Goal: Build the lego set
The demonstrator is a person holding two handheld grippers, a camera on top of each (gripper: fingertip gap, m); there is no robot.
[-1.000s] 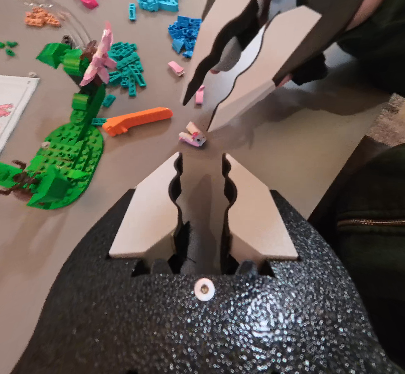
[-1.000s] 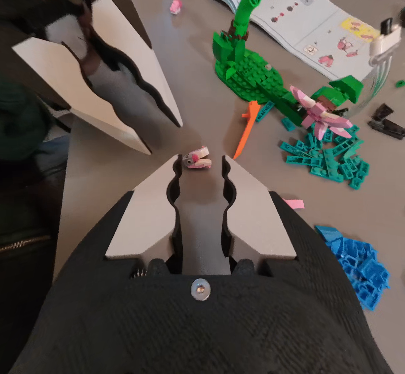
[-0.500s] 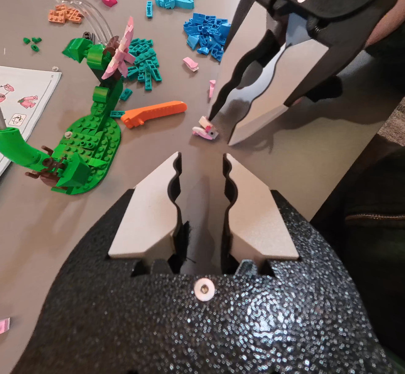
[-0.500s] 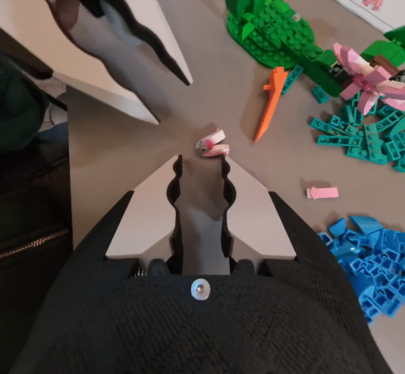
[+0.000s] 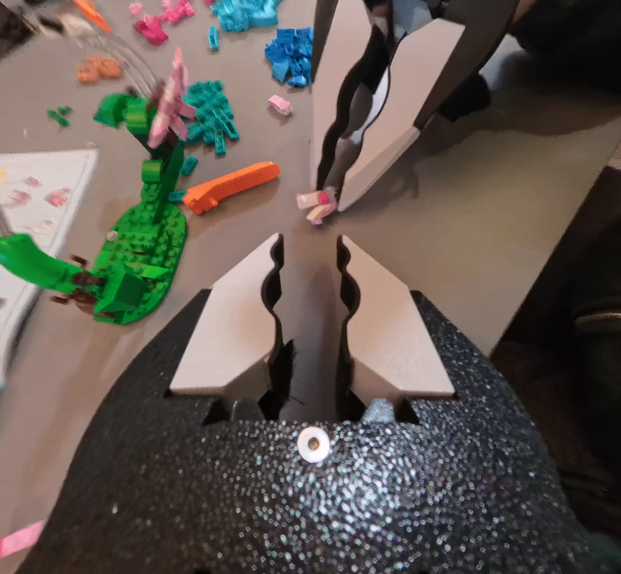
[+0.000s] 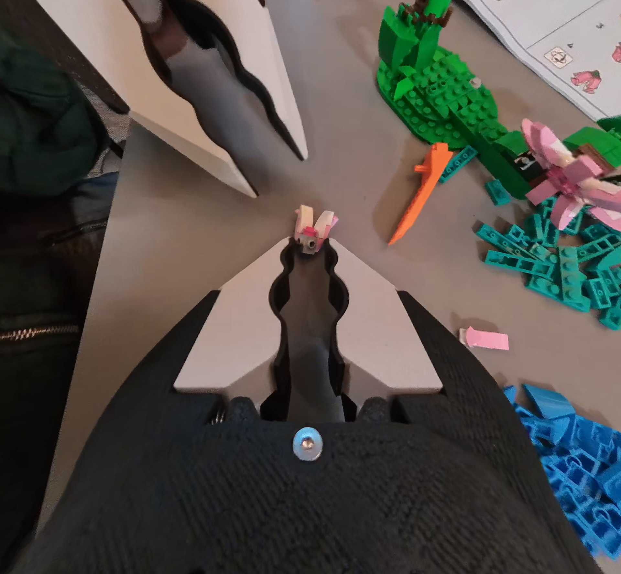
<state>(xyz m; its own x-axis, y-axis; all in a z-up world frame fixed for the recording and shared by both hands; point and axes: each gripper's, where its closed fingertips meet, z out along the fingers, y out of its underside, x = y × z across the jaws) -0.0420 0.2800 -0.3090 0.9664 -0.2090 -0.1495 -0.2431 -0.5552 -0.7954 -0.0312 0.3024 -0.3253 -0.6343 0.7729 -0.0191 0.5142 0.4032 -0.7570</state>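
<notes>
The right gripper (image 6: 309, 242) has its two tips pinching a small pink and white flower piece (image 6: 314, 227). The piece has a little grey block at its bottom, and that block sits right between the tips. Its pale petals stick out past the tips. In the left wrist view the same flower piece (image 5: 317, 203) is at the tips of the right gripper (image 5: 331, 196), just above the grey table (image 5: 403, 222).

The left gripper (image 5: 309, 242) has its jaws spread apart with nothing between them. It is near the flower piece but does not touch it. From the right wrist view, the left gripper (image 6: 280, 176) points down at the table beside the piece.

An orange brick tool (image 6: 421, 191) lies on the table, near the flower piece. Past the tool stands the green lego base (image 6: 437, 94) with a curved green stem. A big pink flower (image 6: 568, 178) is on the part of the green build nearest the teal bricks (image 6: 551, 265). One loose pink brick (image 6: 485, 339) lies beside the right gripper. A heap of blue bricks (image 6: 571, 457) lies farther from the flower piece than the pink brick. An open paper booklet (image 6: 554, 20) lies behind the green base.
</notes>
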